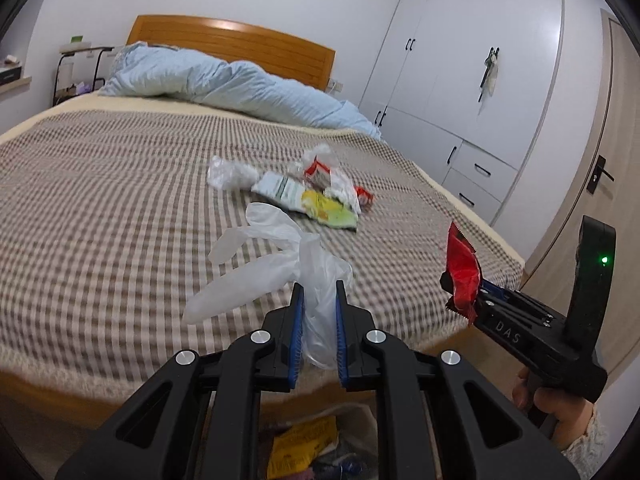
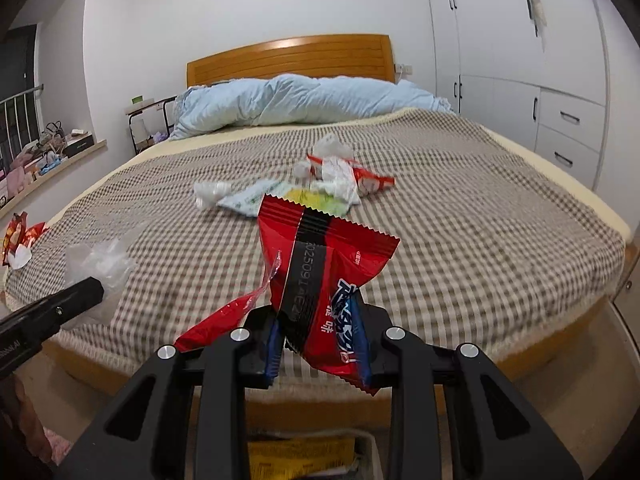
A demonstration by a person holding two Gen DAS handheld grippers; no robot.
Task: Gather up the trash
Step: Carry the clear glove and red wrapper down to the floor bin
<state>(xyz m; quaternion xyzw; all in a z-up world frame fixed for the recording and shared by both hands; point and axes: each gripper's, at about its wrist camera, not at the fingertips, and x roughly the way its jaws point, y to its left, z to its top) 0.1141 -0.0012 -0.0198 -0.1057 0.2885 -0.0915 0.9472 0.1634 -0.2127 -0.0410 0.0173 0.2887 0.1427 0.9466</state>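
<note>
Gripping a clear plastic glove (image 1: 276, 256) between its blue pads, the left gripper (image 1: 319, 300) hangs over the near edge of a bed (image 1: 100, 184), the glove's limp fingers drooping to the left. Just to the right, the right gripper (image 2: 320, 320) is clenched on a red snack wrapper (image 2: 320, 256), which stands up from the jaws with a black strip down its middle and a torn red scrap trailing off to the left. A hand (image 1: 560, 404) at the lower right of the left wrist view holds that second tool by its handle.

Farther in, near the middle of the checked brown-and-cream bedcover, a small heap of rubbish (image 1: 304, 188) lies untouched: crumpled white plastic, a white-and-green packet, a yellow-green wrapper and red-and-white scraps. More red wrappers (image 2: 20, 236) sit at the far left edge of the mattress in the right wrist view.

A rumpled pale blue duvet (image 1: 224, 84) is bunched along the wooden headboard (image 1: 240, 40) at the far end, and white wardrobes (image 1: 480, 60) line the right wall. Below both grippers, at the foot of the bed, a container (image 2: 300, 452) shows yellow packaging inside.
</note>
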